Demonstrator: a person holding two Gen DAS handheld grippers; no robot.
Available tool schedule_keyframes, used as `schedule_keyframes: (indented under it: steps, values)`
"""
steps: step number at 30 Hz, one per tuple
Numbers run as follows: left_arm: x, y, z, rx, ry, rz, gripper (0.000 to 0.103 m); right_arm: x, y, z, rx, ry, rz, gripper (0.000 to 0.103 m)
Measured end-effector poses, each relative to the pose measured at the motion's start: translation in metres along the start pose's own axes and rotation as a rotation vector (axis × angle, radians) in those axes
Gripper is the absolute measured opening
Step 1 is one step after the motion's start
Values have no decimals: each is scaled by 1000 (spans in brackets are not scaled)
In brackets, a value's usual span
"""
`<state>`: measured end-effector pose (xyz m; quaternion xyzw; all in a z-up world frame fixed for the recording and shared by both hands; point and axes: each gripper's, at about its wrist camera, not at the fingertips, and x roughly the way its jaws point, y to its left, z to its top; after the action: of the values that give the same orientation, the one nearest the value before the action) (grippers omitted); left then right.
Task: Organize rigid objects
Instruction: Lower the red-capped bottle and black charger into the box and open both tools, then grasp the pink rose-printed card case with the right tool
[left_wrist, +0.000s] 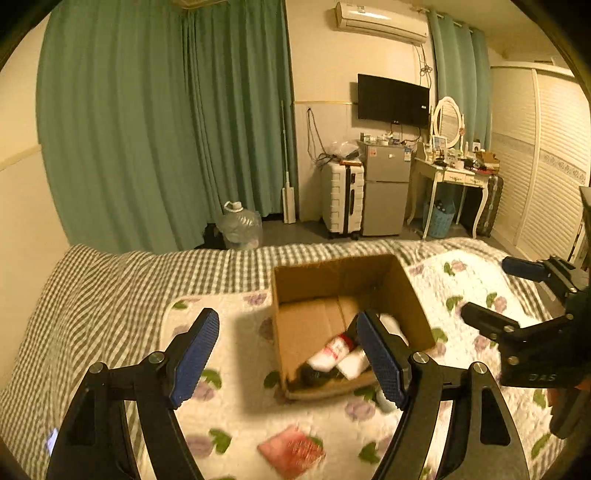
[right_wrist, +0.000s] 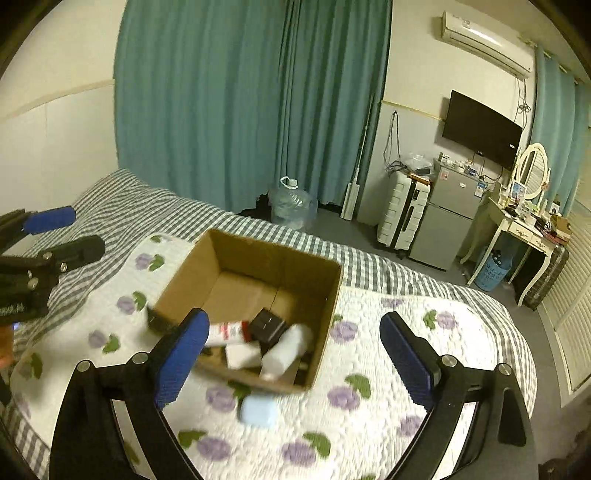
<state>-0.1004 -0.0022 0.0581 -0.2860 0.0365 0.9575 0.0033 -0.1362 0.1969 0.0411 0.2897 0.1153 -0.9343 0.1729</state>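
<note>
Cardboard box sits open on the flowered quilt, holding white bottles and a dark cube (contents blurred). A pale blue bar lies on the quilt at the box's 6 o'clock; a red packet lies nearer the left gripper. Both it and the right gripper stand with fingers apart, holding nothing.
</note>
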Motion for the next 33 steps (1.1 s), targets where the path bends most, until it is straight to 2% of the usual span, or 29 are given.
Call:
schedule_keyframes:
  steps: [4, 7, 13, 16, 20, 25, 28, 29, 33]
  values:
    - [-5, 8, -32, -6, 39, 39, 80, -9, 20, -27, 7, 16, 42, 94]
    - [1, 18, -65, -21, 83, 91, 80, 3, 42, -48, -1, 44, 84, 94]
    - [31, 34, -133, -60, 191, 167, 80, 57, 110, -95, -48, 165, 212, 94]
    - [50, 48, -155, -85, 239, 190, 80, 90, 142, -113, -74, 228, 258, 94]
    - [59, 60, -167, -76, 255, 227, 80, 127, 172, -126, -101, 301, 310, 94]
    - [72, 70, -180, -85, 290, 234, 80, 161, 185, -128, -70, 360, 345, 93]
    - [75, 76, -184, -104, 302, 230, 80, 173, 190, -127, -73, 373, 356, 82]
    - [75, 77, -184, -109, 303, 227, 80, 171, 190, -127, -77, 365, 357, 72]
    - [75, 78, -182, -115, 304, 227, 80, 157, 185, -126, -85, 333, 348, 69]
